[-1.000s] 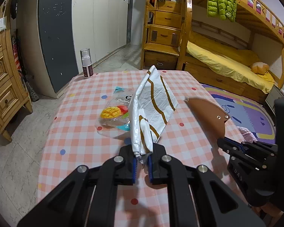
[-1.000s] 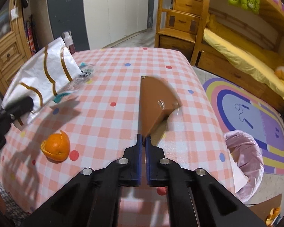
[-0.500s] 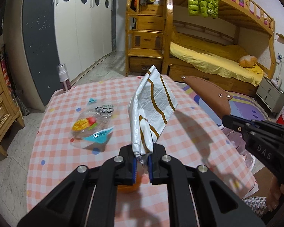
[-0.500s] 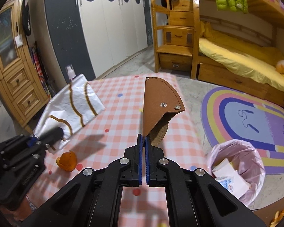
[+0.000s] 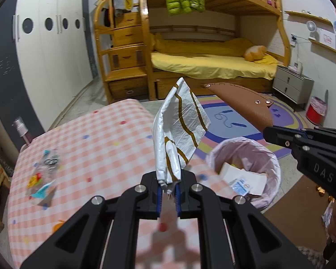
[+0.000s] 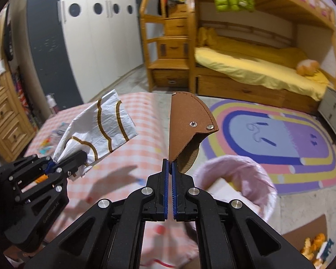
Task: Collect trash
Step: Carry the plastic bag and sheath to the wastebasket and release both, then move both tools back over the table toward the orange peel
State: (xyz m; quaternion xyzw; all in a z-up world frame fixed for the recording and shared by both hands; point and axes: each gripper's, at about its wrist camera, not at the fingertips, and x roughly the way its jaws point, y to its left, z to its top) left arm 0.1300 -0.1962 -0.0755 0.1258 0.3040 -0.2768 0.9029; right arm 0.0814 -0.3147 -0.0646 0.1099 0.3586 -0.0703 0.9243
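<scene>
My left gripper (image 5: 168, 187) is shut on a white wrapper with brown stripes (image 5: 179, 130), which stands up from its jaws. The same wrapper (image 6: 100, 125) and left gripper (image 6: 53, 165) show at the left of the right wrist view. My right gripper (image 6: 169, 168) is shut on a brown leather flap with two snaps (image 6: 188, 125); that flap (image 5: 246, 103) reaches in from the right in the left wrist view. Both held pieces hang near the table's right edge, by a pink-lined trash bin (image 5: 246, 148) (image 6: 235, 179) on the floor that holds white paper (image 5: 244, 179).
A pink checked table (image 5: 96, 143) carries a clear fruit-print bag (image 5: 42, 179), an orange peel (image 5: 58, 224) and a spray bottle (image 5: 22, 130). Beyond are a wooden bunk bed (image 5: 212, 67), a striped rug (image 6: 280, 139), a cardboard sheet (image 5: 302, 213) and a small red bin (image 5: 315, 112).
Both grippers swung right, from over the table toward its right edge. The trash bin now lies just ahead of them. Both kept their hold.
</scene>
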